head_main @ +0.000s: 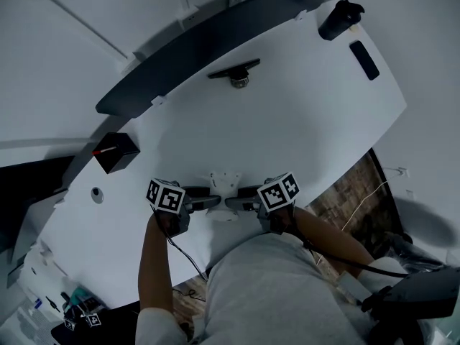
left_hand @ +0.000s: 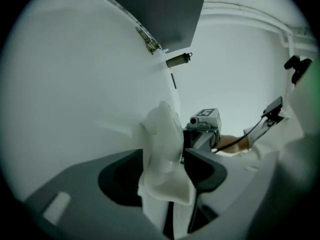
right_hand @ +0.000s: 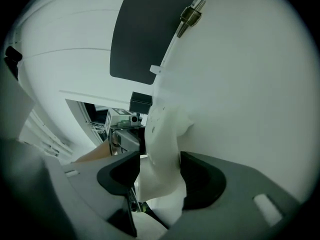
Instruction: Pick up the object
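Item under inspection: the white object (head_main: 224, 184) stands on the table (head_main: 302, 121), close to the table edge nearest the person and about midway along that edge. It has not been lifted and its base rests on the tabletop.

Appearance: it is a pale, matte moulded piece of irregular outline, broader above and narrowing towards its foot. The right gripper view shows a few small holes in one face. White on a white table, its edges are hard to trace from the head view. It looks rigid and light, though that is a judgement.

Holding arrangement: the left gripper (head_main: 214, 201) and the right gripper (head_main: 231, 203) come in low over the same table edge from opposite sides, tips facing each other with the object between them. Each gripper's own view shows the object rising between its two dark pads, with the other gripper's marker cube behind it. Both sets of jaws stand spread wide and released. They straddle the object and I see no pad pressing on it. The placement suits a two-sided pickup, with each gripper taking one flank so the awkward shape cannot tip.

Surroundings: a black box (head_main: 115, 152) sits at the table's left end. A dark bottle (head_main: 339, 19) and a flat black item (head_main: 364, 60) lie at the table's far right corner. A dark panel (head_main: 215, 34) runs along the table's far edge. All are well apart from the work.
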Demonstrator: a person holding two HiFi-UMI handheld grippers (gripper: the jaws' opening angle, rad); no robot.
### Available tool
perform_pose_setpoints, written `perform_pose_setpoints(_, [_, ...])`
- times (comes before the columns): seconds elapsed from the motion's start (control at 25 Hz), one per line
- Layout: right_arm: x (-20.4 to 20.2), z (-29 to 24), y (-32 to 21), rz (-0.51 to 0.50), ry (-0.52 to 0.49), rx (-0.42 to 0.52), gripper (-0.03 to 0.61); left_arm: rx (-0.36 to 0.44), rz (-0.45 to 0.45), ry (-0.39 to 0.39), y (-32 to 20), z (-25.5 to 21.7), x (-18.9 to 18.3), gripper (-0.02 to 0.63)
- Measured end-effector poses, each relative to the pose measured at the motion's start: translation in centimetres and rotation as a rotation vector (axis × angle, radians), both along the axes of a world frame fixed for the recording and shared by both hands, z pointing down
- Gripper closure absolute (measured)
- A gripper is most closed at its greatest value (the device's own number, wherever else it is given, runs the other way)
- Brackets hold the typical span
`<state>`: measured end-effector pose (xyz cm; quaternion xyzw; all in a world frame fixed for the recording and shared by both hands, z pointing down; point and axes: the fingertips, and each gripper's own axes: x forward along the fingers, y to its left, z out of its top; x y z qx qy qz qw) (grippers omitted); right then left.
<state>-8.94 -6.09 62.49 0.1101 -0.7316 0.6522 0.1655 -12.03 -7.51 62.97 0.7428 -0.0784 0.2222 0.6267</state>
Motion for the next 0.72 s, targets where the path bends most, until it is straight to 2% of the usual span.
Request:
perform_pose_setpoints(0.16, [-0.4, 0.9, 0.0, -0.041, -0.015, -0.006, 0.324, -0.03, 0.033, 0.043, 0.4, 0.1, 1.0, 0.365])
perform_pose_setpoints(0.32, [-0.4, 0.6, 0.0, -0.079, -0.043, 0.015, 0.341, -0.052, 0.008, 0.095, 0.6, 0.1, 1.4, 0.388])
perform_pose_setpoints(0.48, [-0.3, -1.1, -0.5, -0.168, -0.043, 0.204, 0.368, 0.014, -0.04, 0.161, 0.6, -1.5, 1.7, 0.4])
perform_pose_setpoints(0.6, [-0.4, -3.6, -0.9, -0.263, -0.038, 0.391, 0.371, 0.129, -0.069, 0.191, 0.5, -3.8, 1.8, 0.402])
perform_pose_setpoints(0.72, [-0.6, -6.5, -1.5, -0.36, -0.043, 0.572, 0.371, 0.276, -0.095, 0.192, 0.0, -6.6, 1.7, 0.402])
